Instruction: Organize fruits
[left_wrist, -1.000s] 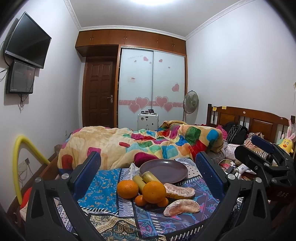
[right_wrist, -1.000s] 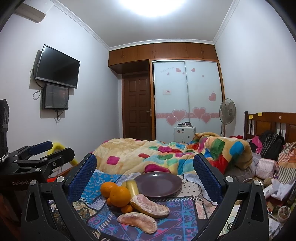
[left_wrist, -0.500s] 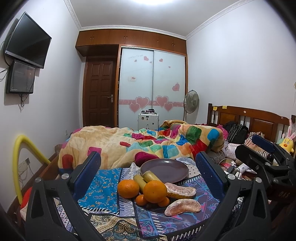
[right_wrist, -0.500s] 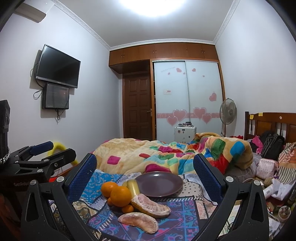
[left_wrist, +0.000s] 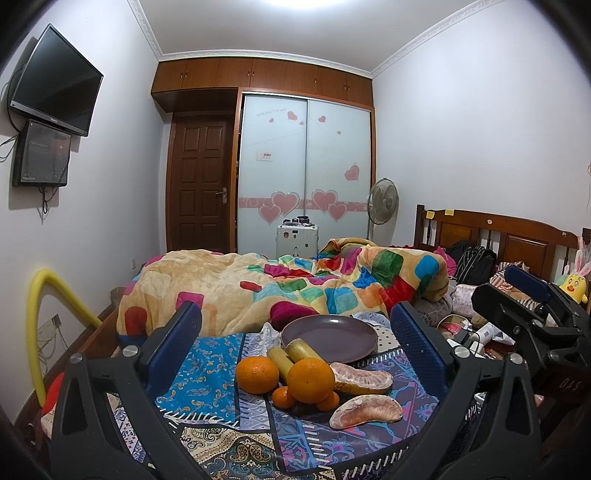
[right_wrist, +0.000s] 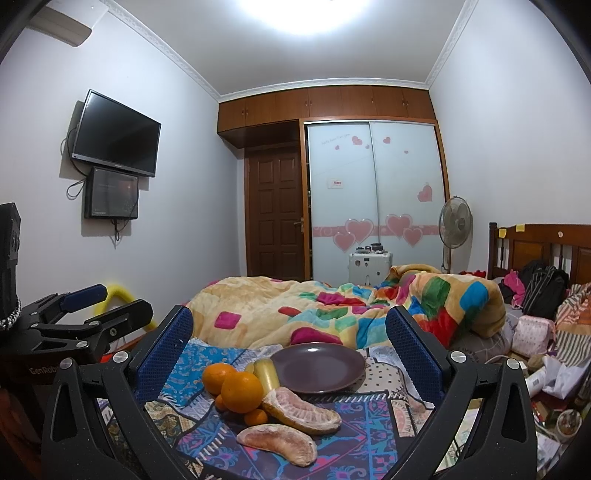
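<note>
Fruits (left_wrist: 310, 376) are lying clustered on the patterned cloth (left_wrist: 207, 373) just ahead of both hand-held grippers, which we are holding spread and empty, the plate (left_wrist: 332, 336) waiting just beyond.

A patterned cloth (left_wrist: 207, 373) carries the purple plate (left_wrist: 332, 338), oranges (left_wrist: 309, 380) and pomelo segments (left_wrist: 365, 411).

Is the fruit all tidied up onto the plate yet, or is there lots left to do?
Nothing looks done yet: the plate is bare. Nothing is in hand either; the left gripper and right gripper are both open. All the fruit is left on the cloth: the oranges, the small oranges, the two yellow sticks and the two pomelo pieces.
</note>
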